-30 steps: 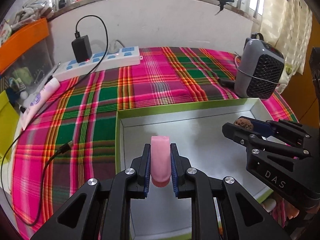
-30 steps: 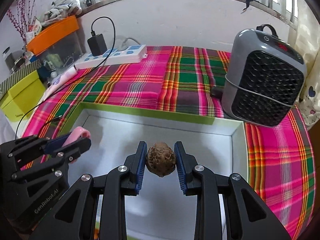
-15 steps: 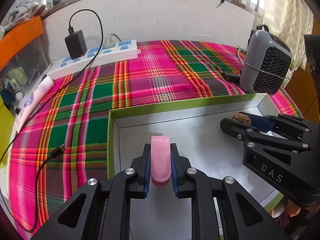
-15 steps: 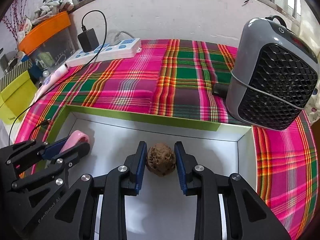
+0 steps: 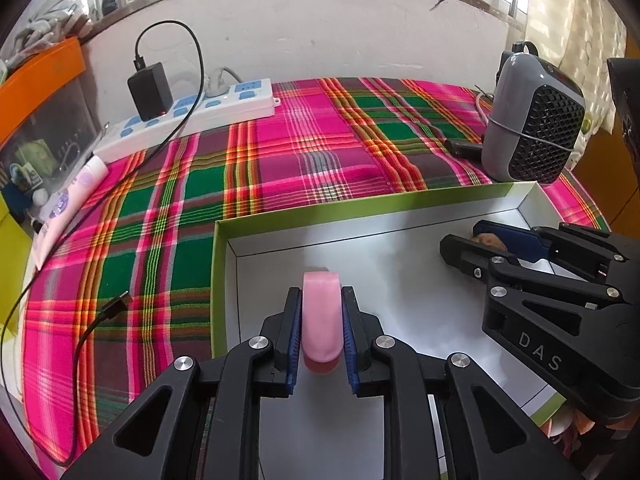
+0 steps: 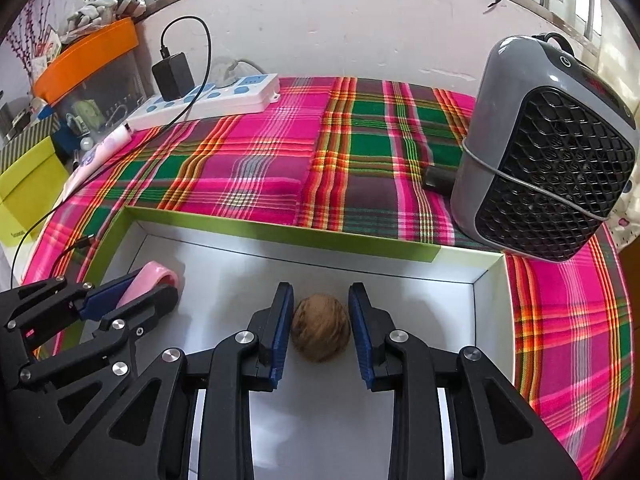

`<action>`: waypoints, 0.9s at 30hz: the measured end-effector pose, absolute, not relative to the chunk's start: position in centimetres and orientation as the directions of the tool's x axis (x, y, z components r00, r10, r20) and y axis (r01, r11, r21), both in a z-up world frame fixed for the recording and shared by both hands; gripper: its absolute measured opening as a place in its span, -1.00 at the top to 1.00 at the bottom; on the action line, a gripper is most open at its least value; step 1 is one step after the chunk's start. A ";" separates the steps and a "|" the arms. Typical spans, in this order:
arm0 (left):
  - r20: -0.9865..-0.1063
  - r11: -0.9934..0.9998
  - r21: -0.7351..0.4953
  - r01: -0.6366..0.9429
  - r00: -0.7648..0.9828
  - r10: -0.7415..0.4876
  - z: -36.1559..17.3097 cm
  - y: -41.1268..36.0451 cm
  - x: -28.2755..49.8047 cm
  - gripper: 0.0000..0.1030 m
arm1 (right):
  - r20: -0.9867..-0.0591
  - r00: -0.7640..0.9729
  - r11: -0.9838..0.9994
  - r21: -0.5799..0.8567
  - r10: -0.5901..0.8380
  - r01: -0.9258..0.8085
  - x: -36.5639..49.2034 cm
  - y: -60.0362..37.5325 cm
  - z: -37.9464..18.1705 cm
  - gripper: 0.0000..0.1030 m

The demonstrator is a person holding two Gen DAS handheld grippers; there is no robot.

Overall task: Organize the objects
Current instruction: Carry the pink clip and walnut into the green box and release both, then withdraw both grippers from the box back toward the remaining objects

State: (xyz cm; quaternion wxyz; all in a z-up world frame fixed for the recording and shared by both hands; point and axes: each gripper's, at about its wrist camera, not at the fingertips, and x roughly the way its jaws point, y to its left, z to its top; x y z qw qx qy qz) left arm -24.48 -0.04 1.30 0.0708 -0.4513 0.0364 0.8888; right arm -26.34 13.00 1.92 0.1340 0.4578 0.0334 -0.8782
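- Clamping a pink tape roll, the left gripper sits by the tray's left wall.
- Right gripper: jaws slightly apart around a walnut lying on the tray floor near the far right corner.
- Tray on plaid tabletop; heater beyond its right corner.

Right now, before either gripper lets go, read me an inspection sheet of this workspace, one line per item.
Surface: plaid cloth covers the table.
Job's things: pink tape roll and brown walnut, both over the green-rimmed box.
Clutter: grey heater, lotion tube, orange-lidded bin.
Grippers: left gripper shut on the tape roll; right gripper around the walnut, small gap on its right side.
Cables: power strip with black charger; loose plug end on the cloth.
Surroundings: white wall, barred window above.
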 end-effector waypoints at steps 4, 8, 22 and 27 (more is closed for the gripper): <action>-0.805 -0.988 0.002 -0.155 -0.586 0.090 1.5 -0.1 -24.2 0.47 | -0.812 -0.543 -0.962 0.079 -0.214 0.262 -26.2 13.2 1.9 0.06; -0.806 -0.990 -0.004 -0.144 -0.585 0.089 1.6 -0.3 -23.8 0.45 | -0.803 -0.555 -0.964 0.090 -0.219 0.251 -25.9 13.5 2.0 0.01; -0.779 -0.993 -0.032 -0.112 -0.620 0.095 3.4 -1.0 -20.5 0.33 | -0.777 -0.587 -0.965 0.100 -0.228 0.241 -23.2 14.0 3.6 0.01; -0.764 -0.993 -0.040 -0.111 -0.637 0.102 4.2 -1.1 -18.5 0.32 | -0.757 -0.605 -0.961 0.115 -0.248 0.250 -21.3 14.2 4.6 0.01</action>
